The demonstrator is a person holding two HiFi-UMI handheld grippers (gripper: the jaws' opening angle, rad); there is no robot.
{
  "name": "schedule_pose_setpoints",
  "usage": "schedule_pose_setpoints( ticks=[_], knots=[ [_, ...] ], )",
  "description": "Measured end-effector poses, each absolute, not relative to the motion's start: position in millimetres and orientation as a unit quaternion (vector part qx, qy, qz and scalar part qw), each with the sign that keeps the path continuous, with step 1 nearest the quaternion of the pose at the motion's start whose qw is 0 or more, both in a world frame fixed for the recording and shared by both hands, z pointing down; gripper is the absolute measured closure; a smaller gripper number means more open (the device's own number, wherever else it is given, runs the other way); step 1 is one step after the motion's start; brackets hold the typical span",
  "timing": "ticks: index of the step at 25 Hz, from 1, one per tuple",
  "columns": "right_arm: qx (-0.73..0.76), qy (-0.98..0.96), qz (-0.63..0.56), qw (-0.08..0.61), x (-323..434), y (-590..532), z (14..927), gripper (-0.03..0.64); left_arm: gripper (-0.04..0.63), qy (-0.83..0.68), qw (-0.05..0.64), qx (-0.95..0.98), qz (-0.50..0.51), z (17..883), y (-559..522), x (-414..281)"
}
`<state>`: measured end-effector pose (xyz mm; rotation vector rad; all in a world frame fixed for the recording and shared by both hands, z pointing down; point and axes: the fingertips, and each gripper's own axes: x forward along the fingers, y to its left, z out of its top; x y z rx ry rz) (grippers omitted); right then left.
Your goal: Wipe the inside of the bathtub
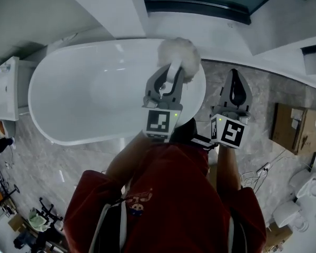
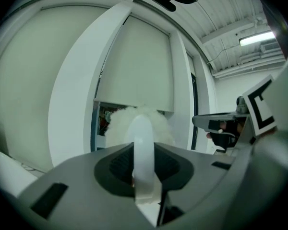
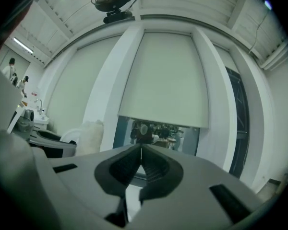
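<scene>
The left gripper is squeezed tight on the white handle of a fluffy white duster. The fluff sits over the edge of the white bathtub. The right gripper is pinched together with nothing in it, just beside the tub.

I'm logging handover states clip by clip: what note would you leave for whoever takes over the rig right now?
Left gripper: shut on the white handle of the fluffy duster.
Right gripper: shut, nothing between its jaws, held outside the tub's right end.
Tub: white, with nothing lying inside it. The duster head sits over its right end; contact with the wall can't be told.
Done: duster is in hand. How much has been wiped can't be read from the surface.
Left: probably bring the duster down and wipe the inside, from the right end toward the left.
</scene>
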<state>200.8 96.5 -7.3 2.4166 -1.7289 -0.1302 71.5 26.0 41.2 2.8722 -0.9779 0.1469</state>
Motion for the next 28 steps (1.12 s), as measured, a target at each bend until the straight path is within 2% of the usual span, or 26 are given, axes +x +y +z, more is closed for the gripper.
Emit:
schedule_pose_setpoints(
  ticks=[5, 14, 28],
  knots=[
    [0.790, -0.610, -0.024, 0.061, 239, 67, 10, 0.604, 0.502, -0.358, 0.045, 0.930, 0.068, 56, 15, 103],
    [0.737, -0.673, -0.017, 0.067, 280, 12, 55, 0.604, 0.502, -0.420, 0.076, 0.897, 0.114, 110, -14, 142],
    [0.672, -0.733, 0.006, 0.103, 264, -30, 200, 0.604, 0.502, -0.433, 0.162, 0.866, 0.191, 308, -37, 154]
  ],
)
